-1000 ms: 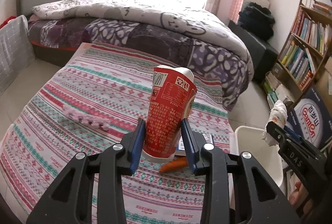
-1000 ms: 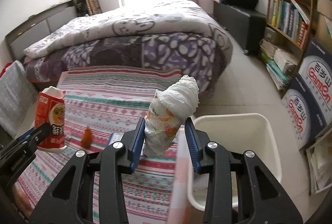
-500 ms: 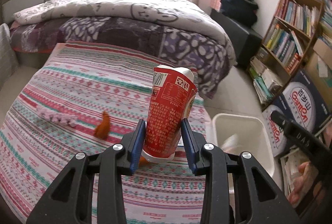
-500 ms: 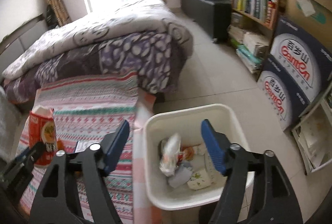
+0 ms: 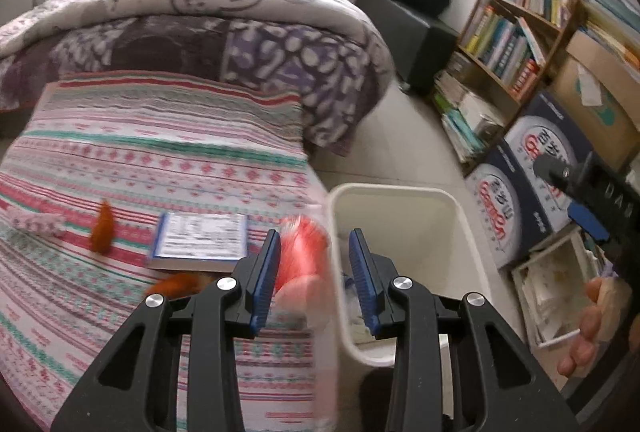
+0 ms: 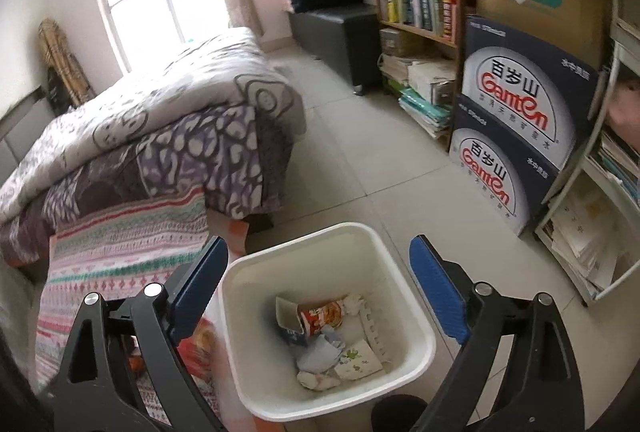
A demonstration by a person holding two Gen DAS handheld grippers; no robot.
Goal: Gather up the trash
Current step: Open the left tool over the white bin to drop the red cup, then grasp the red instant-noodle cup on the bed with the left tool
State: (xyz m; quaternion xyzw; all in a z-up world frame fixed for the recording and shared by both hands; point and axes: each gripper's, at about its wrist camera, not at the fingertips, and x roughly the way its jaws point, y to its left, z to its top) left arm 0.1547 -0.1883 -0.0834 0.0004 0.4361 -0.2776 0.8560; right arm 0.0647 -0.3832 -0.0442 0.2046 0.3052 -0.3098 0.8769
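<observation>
Trash: right gripper [image 6: 318, 288] jaws just opened, empty, wad now in bin [image 6: 416, 316]; left gripper [image 5: 314, 274] clamps red cup [image 5: 300, 256], nearing bin.

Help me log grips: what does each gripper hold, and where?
Right gripper: nothing, jaws just opened. Left gripper: blurred red cup between pads; grip cannot be told.

Red cup [image 5: 302, 256] motion-blurred

"Ganten" on stacked boxes [image 6: 516, 136]
</observation>
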